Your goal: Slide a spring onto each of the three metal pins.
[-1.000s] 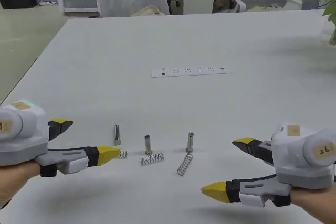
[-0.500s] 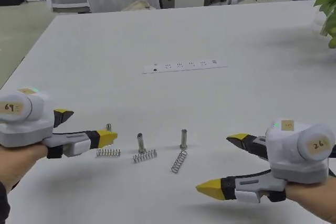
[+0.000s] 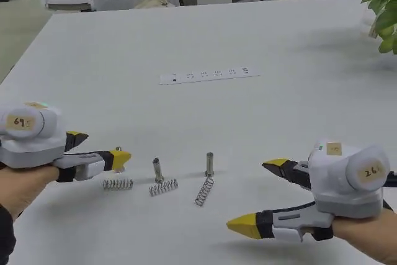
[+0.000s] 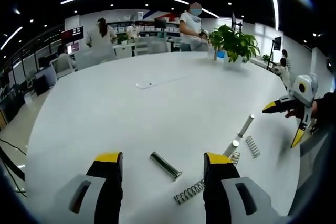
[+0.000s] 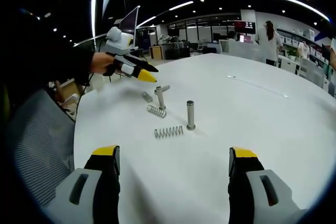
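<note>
Head view: left gripper [image 3: 105,145] jaws spread beside the left pin [image 4: 165,164]; right gripper [image 3: 248,193] spread too; springs [image 3: 163,187] lying loose.

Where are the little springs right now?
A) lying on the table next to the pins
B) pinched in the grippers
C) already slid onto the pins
A: the three springs lie flat on the table beside the pins, while the left gripper and the right gripper are both open and hold nothing.
</note>
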